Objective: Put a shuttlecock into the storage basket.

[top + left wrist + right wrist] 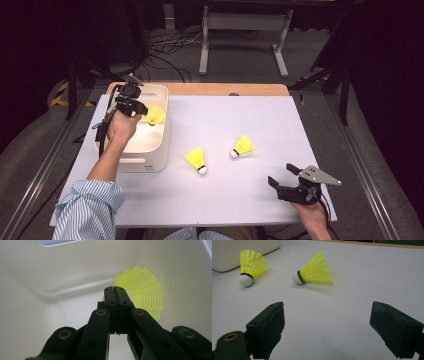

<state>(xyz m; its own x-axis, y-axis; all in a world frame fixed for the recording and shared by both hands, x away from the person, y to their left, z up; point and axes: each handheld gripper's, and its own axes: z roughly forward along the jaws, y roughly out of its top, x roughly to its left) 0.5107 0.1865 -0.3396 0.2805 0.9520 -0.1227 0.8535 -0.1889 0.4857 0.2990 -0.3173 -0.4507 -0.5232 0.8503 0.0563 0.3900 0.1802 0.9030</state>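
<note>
Black on both grippers, left gripper (141, 108) and right gripper (283, 176), with brass-coloured rivets. Neon yellow netted skirt on the held shuttlecock (143, 293). Same yellow, with white cork and black band, on the two loose shuttlecocks (252, 264) (314, 271). Cream bin (162, 145); white table (240, 195), wooden far edge; blue-and-white striped sleeve (90, 207).

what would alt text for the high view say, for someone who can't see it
A person's left gripper holds a yellow shuttlecock by its skirt inside a cream bin at the left of a white table. Two more yellow shuttlecocks lie on the table's middle, and the right gripper rests open near the front right corner.
</note>
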